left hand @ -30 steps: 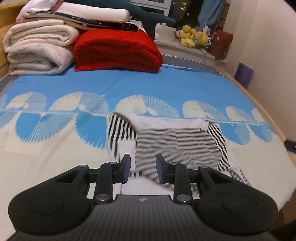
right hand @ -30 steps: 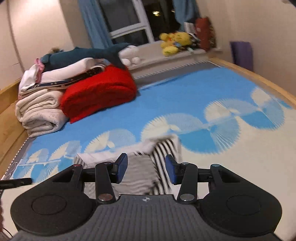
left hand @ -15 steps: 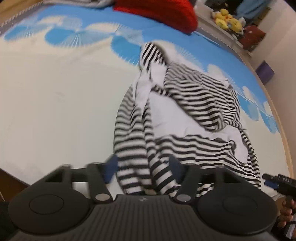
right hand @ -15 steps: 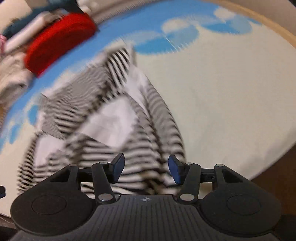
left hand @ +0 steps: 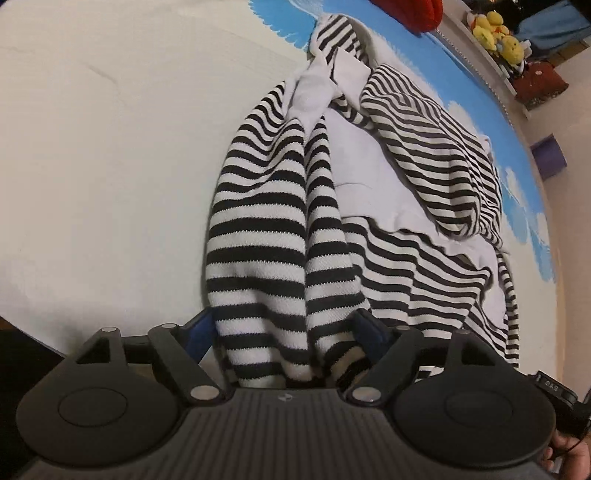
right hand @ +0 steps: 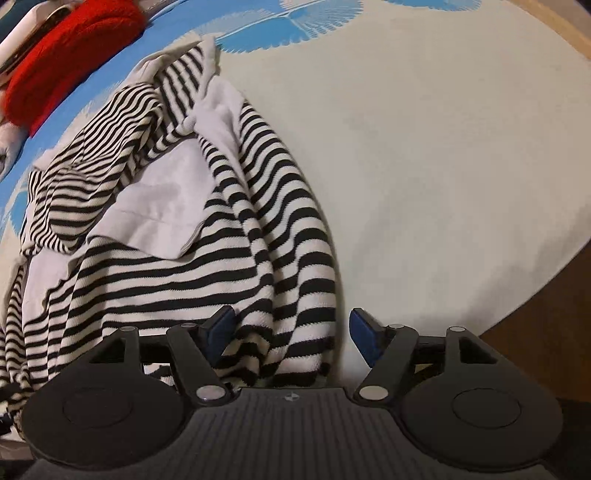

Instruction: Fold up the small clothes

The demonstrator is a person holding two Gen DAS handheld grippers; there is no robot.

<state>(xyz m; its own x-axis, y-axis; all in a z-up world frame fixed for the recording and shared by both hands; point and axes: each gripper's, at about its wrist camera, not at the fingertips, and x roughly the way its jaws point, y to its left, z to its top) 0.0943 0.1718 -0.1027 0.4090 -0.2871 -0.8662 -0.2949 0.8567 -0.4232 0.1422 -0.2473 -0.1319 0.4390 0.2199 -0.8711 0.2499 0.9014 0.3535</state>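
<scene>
Change since 1 s ago: both cameras have dropped from a level look across the bed to a close look down at the striped garment (left hand: 266, 229), which now fills the space between each pair of fingers
Striped garment: black-and-white knit with plain white panels, lying rumpled on the cream part of the bedspread (left hand: 103, 155), its near hem at the bed's front edge
Left gripper (left hand: 286, 330): fingers spread wide, with a bunched fold of the striped garment's hem sitting between the blue pads (left hand: 197, 330); the cloth touches or hides both pads, but whether they press it I cannot tell
Right gripper (right hand: 291, 336): fingers spread wide; a fold of the striped garment's hem lies against the left pad (right hand: 219, 328), while the right pad stands clear of the cloth
White panel (right hand: 162, 199): lies flat on top of the striped garment, near its middle
Red blanket (right hand: 70, 48): folded, on the blue part of the bedspread beyond the striped garment's far end
Yellow plush toys (left hand: 496, 27): on a ledge well beyond the striped garment
Person's hand (left hand: 567, 456): at the lower right corner of the left view, beside the striped garment's near hem
</scene>
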